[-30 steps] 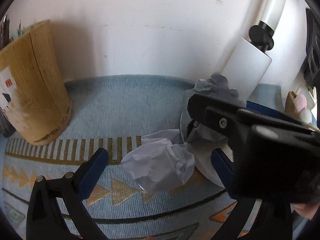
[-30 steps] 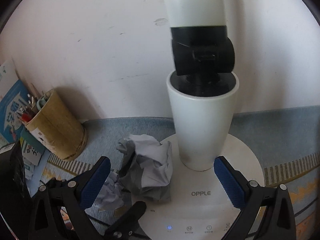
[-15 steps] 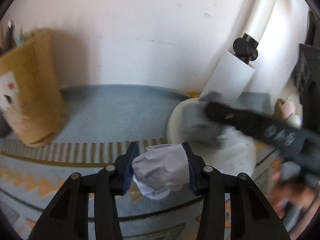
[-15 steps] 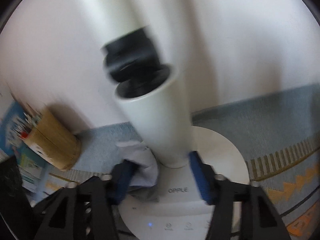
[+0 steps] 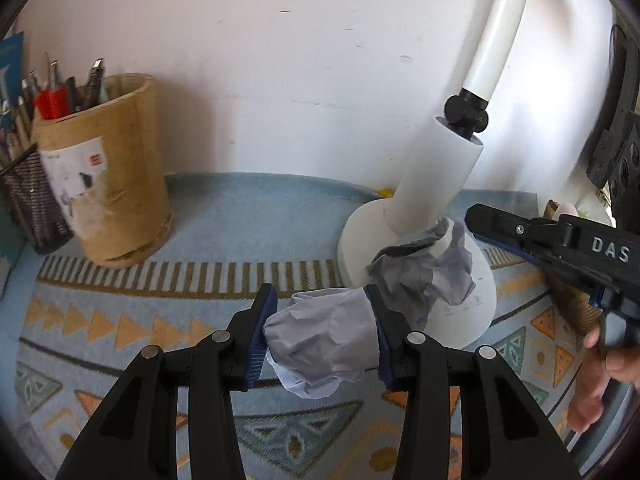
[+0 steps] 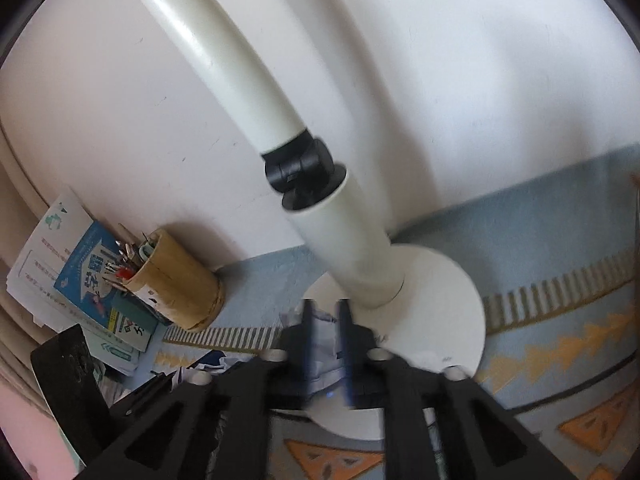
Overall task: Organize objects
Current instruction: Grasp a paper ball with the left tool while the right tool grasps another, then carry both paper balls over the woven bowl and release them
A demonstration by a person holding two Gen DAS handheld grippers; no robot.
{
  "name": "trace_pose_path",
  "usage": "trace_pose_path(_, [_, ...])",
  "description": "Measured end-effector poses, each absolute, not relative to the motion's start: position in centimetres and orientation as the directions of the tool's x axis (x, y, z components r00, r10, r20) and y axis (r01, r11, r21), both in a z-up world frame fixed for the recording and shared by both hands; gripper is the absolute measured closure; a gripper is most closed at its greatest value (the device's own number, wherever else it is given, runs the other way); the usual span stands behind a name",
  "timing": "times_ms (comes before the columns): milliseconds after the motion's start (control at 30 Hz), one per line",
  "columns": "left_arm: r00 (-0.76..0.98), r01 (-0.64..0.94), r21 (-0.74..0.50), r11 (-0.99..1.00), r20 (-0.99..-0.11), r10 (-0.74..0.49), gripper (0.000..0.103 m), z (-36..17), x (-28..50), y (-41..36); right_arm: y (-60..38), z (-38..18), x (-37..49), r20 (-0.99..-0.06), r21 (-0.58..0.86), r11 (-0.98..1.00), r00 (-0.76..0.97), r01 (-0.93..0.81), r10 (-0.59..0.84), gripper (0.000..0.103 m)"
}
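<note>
A: Our left tool (image 5: pixel 320 334) is clamped hard on a crumpled paper ball (image 5: pixel 322 340), blue pads pressed into both sides, and the ball hangs just above the patterned cloth (image 5: pixel 248 216) on the table.

B: And our right tool (image 6: pixel 326 344) is nearly closed on the second paper wad (image 5: pixel 428 268), which sits on the white lamp base (image 5: pixel 360 232), against the lamp's column (image 5: pixel 432 184). The view is blurred, though, so we judge it pinches only a thin fold.

A: That is our worry. A thin fold could tear or slip free as we lift, and the wad would drop back onto the base.

B: Also, the right tool works close to the column. A sideways tug might knock the lamp, or press the touch buttons at the base's front.

A: The bamboo pen holder (image 5: pixel 108 168) stands well apart, so it is safe.
</note>
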State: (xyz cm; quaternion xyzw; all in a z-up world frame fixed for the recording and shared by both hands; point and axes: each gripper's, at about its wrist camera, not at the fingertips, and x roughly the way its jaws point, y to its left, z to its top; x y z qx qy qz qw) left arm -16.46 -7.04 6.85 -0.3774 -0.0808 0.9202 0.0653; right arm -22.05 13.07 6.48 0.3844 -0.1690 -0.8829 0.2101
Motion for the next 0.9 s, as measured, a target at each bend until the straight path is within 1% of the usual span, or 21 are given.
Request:
trace_pose_path(33, [-0.705,-0.054,-0.201,-0.978,-0.686,0.18,0.062,6.8,-16.3,-7.3,12.7,6.3,-22.0,-0.615,0.454,-0.859,-0.614,0.236,-0.494,0.034])
trace_pose_path(67, [-0.704,-0.05,-0.205,-0.978,-0.687,0.18,0.062,6.7,-17.0,-8.1,12.3,6.1,-22.0,-0.616,0.446,-0.864,-0.619,0.236,-0.487,0.02])
trace_pose_path(100, [-0.705,-0.046,-0.206,-0.977,-0.686,0.178,0.062,6.7,-16.9,-8.3,11.6,6.1,-21.9,-0.616,0.425,-0.873,-0.63,0.24,-0.473,0.017])
trace_pose_path(167, [-0.706,-0.041,-0.202,-0.979,-0.687,0.171,0.062,6.7,-16.7,-8.8,10.0,5.8,-22.1,-0.637,0.342,-0.906,-0.647,0.248,-0.418,0.017])
trace_pose_path(233, [-0.707,-0.037,-0.19,-0.981,-0.689,0.16,0.062,6.7,-16.7,-8.9,8.3,5.1,-22.6,-0.682,0.275,-0.927,-0.629,0.254,-0.374,0.018])
trace_pose_path(267, [-0.708,-0.035,-0.184,-0.982,-0.689,0.155,0.062,6.8,-16.5,-8.9,7.8,4.6,-22.8,-0.693,0.265,-0.929,-0.618,0.259,-0.37,0.032])
trace_pose_path(300, [-0.708,-0.034,-0.18,-0.983,-0.69,0.151,0.062,6.8,-16.4,-9.0,7.3,4.0,-22.9,-0.708,0.257,-0.929,-0.602,0.267,-0.369,0.049])
trace_pose_path(367, [-0.709,-0.032,-0.171,-0.985,-0.691,0.143,0.062,6.9,-16.5,-9.2,7.1,3.8,-22.7,-0.702,0.256,-0.921,-0.599,0.293,-0.385,0.053])
trace_pose_path(433, [-0.707,-0.031,-0.161,-0.986,-0.694,0.136,0.062,7.6,-15.1,-8.8,7.2,4.5,-22.4,-0.705,0.24,-0.919,-0.595,0.314,-0.387,0.054])
trace_pose_path(500, [-0.701,-0.028,-0.158,-0.987,-0.701,0.132,0.062,7.3,-14.7,-8.8,8.6,5.3,-21.9,-0.687,0.269,-0.907,-0.596,0.323,-0.416,0.054])
trace_pose_path(633, [-0.705,-0.039,-0.16,-0.986,-0.695,0.141,0.062,8.5,-14.5,-7.7,10.8,7.1,-21.2,-0.65,0.345,-0.888,-0.606,0.303,-0.459,0.054])
trace_pose_path(900, [-0.711,-0.108,-0.122,-0.987,-0.684,0.163,0.062,10.2,-13.1,-4.3,14.2,9.1,-19.0,-0.619,0.398,-0.878,-0.628,0.267,-0.472,0.054])
